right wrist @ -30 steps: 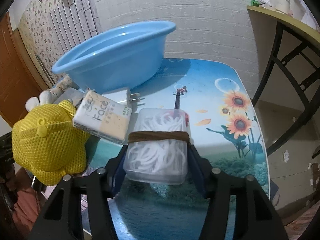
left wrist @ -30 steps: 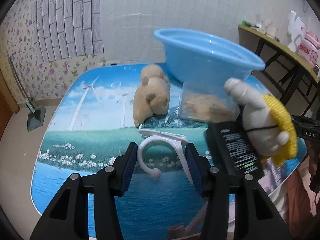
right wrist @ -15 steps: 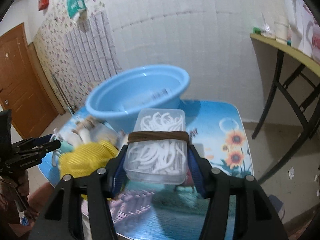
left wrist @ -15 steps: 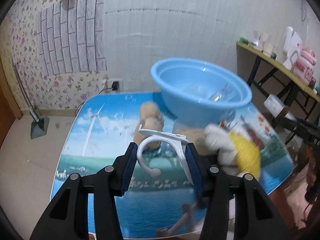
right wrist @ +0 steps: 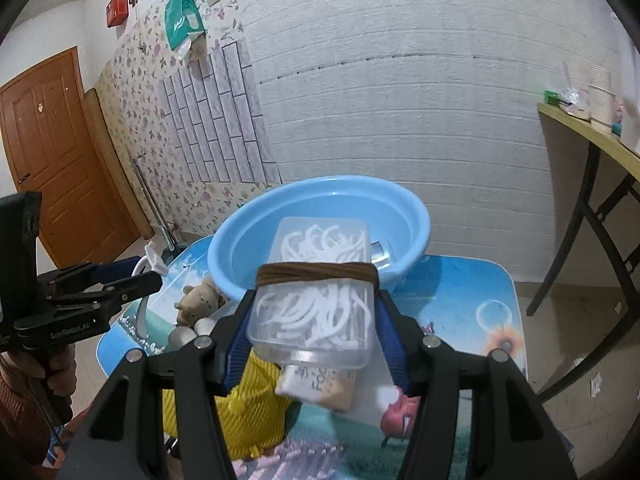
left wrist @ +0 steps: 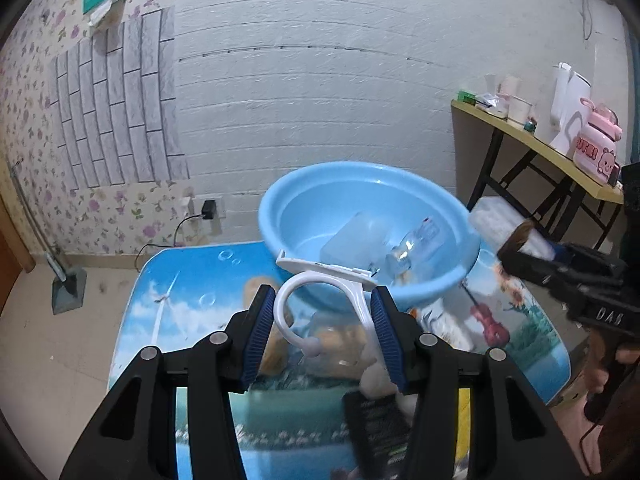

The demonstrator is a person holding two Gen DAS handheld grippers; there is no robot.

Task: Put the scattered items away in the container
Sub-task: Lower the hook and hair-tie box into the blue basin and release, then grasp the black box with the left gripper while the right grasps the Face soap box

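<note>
White plastic hook (left wrist: 320, 300) is clamped in left hand-held gripper (left wrist: 322, 334); clear box of white picks (right wrist: 316, 296) is clamped in right hand-held gripper (right wrist: 310, 336); both are held above tabletop (left wrist: 188, 280), near blue basin (left wrist: 296, 208).

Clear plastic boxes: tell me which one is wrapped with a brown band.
The clear box of white floss picks gripped in the right claw, raised near the blue basin. The other clear box lies bandless inside the basin.
</note>
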